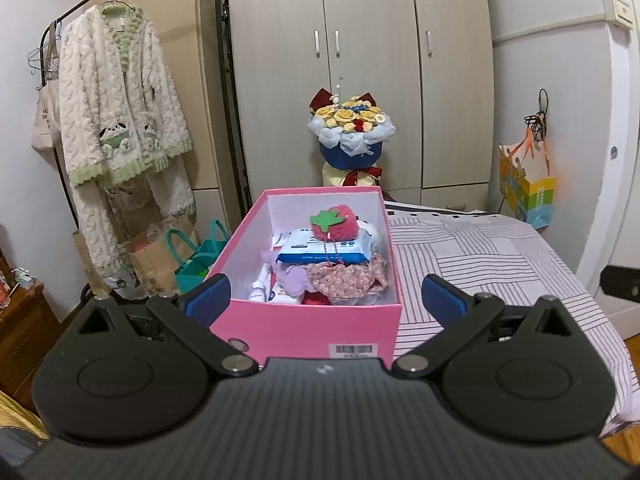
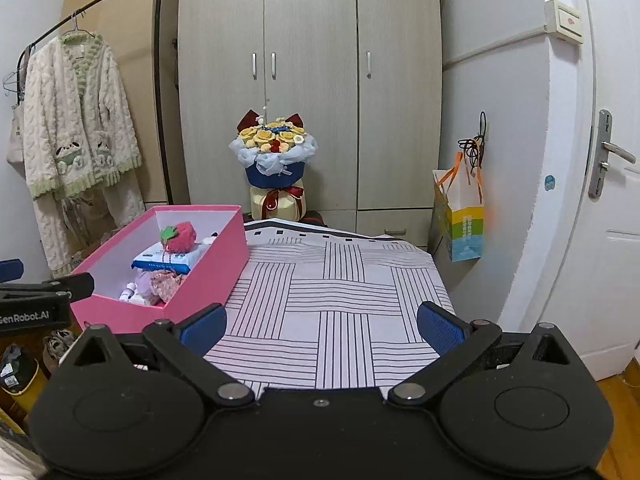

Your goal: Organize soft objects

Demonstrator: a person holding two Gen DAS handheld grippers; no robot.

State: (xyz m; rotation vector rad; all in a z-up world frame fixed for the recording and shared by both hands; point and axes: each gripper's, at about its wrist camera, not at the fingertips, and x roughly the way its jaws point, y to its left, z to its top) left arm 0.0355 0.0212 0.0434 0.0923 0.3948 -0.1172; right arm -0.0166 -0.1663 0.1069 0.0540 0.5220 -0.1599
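1. The left gripper (image 1: 326, 300) hangs with its blue-padded jaws spread wide and nothing between them, pointed at the near end of the pink box (image 1: 320, 326) at 12 o'clock.
2. The pink box sits open at the left edge of the striped bedspread (image 1: 480, 264), and the soft things are piled inside it: a red strawberry plush (image 1: 336, 222) on top, resting on a blue-and-white wipes pack (image 1: 324, 250).
3. Below the pack, toward the near wall, lie a floral scrunchie (image 1: 344, 278) and a lilac scrunchie (image 1: 290, 276) just beside it — both touching the pack's lower edge.
4. The right gripper (image 2: 322, 326) is likewise spread wide and empty, above the bare bedspread; from its camera the box (image 2: 208, 276) lies at about 10 o'clock, well apart from its fingers.
5. The left gripper's fingertip (image 2: 76, 284) shows at 9 o'clock in the right wrist view, just beside the box's near corner.
6. Behind the bed at 12 o'clock stands a flower bouquet (image 2: 274, 152) in front of the wardrobe (image 2: 312, 80) — a fleece robe (image 1: 116, 92) hangs at 10 o'clock.
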